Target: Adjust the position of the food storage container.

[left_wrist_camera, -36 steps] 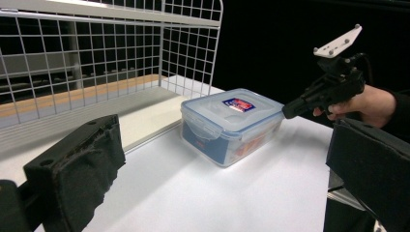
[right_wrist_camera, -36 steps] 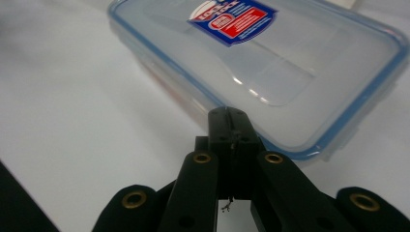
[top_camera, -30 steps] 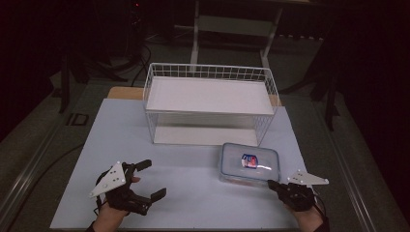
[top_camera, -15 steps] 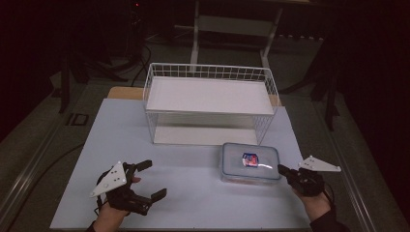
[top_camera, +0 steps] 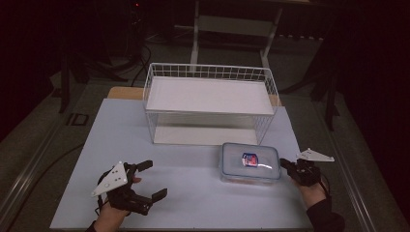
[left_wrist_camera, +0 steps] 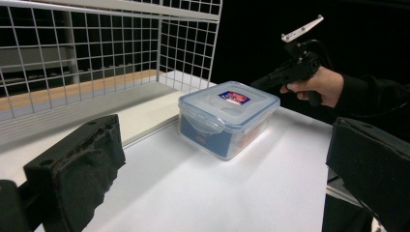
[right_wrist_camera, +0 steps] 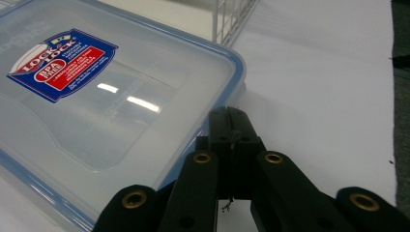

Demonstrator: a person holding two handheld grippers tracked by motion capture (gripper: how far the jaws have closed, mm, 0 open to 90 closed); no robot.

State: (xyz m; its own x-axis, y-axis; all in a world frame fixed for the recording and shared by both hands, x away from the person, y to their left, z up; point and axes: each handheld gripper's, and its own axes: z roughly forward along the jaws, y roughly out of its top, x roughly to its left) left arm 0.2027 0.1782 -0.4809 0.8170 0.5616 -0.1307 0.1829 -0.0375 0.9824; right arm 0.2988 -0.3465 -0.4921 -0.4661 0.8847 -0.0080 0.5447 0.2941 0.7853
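On the white table, the right gripper, jaws together, meets the plastic box; the left gripper gapes.

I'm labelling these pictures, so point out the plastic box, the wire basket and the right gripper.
plastic box (top_camera: 250, 162): high view, on its lid.
wire basket (top_camera: 208, 72): high view, on its far rim.
right gripper (right_wrist_camera: 231, 126): right gripper view, where the shut jaw tips meet.

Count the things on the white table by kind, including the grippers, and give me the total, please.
Wire basket: 1
Plastic box with a clear lid: 1
Grippers: 2, the left gripper open, the right gripper shut at the box's edge
Total: 4
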